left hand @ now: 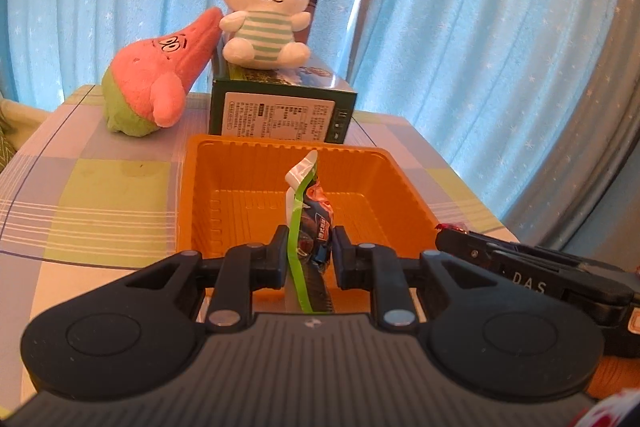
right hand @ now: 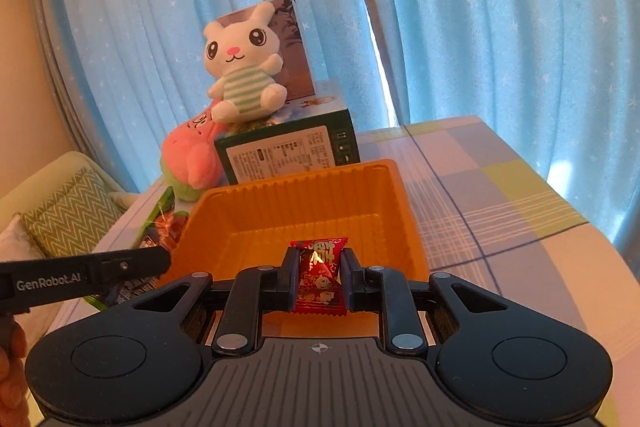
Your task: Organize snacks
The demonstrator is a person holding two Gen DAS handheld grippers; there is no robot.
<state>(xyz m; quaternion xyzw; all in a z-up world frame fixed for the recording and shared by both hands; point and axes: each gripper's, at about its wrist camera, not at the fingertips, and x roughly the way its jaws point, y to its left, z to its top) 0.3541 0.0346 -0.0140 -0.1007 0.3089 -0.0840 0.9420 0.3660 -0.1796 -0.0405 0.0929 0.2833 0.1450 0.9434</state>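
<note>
My left jaws (left hand: pixel 308 255) pinch a green-edged snack packet (left hand: pixel 306 215), my right jaws (right hand: pixel 320 279) a red candy (right hand: pixel 320 267), both over the near side of the orange tray (left hand: pixel 188 195). Light, crinkly, slippery wrappers; I judge the middle safest.

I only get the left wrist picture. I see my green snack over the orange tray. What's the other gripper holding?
Observer: The right gripper is shut on a red snack packet.
Operator: Is it over the tray too?
Observer: Yes, it is held above the near part of the orange tray, and the tray floor looks bare.
Operator: Anything off to the left of the table?
Observer: A cushion with green zigzags lies on a pale seat there.
</note>
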